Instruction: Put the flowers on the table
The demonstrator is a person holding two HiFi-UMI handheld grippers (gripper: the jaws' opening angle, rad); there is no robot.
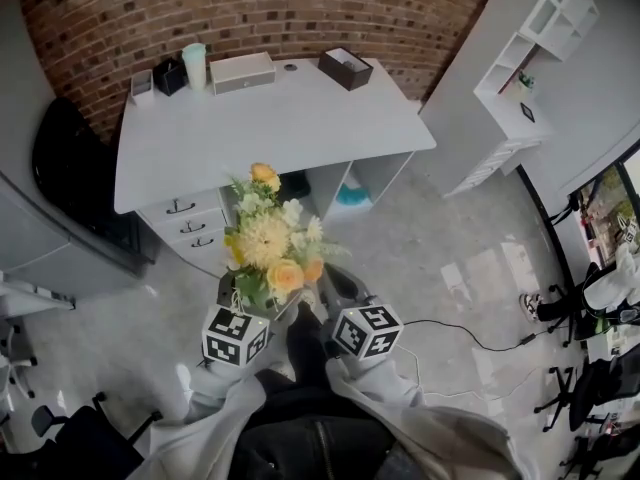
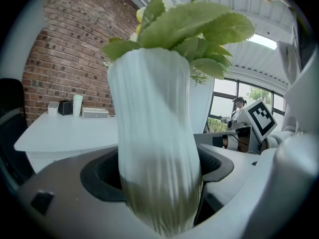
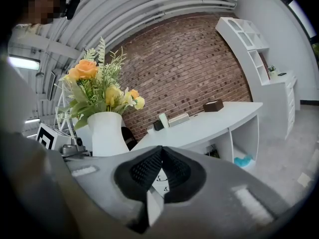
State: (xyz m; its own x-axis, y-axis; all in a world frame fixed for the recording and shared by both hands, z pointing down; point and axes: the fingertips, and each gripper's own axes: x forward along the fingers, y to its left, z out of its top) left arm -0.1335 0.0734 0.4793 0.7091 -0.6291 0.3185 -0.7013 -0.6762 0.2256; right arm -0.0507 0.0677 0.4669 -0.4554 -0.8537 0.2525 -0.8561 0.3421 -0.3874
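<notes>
Head view, left gripper (image 1: 243, 306) pointing forward, clasping vase (image 2: 154, 133)

The foot of the ribbed white ceramic vase (image 2: 154, 133) is lost at the left gripper view's lower edge, and its yellow-and-orange flower bouquet (image 2: 192, 29) is clipped at the top. In the head view, blooms cover most of the vase. The dark open box (image 1: 346, 68) is too small to show its contents.

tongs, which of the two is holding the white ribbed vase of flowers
The left tongs: the white ribbed vase of yellow and orange flowers stands clamped between their jaws. The right tongs are shut on nothing, beside the vase.
</notes>
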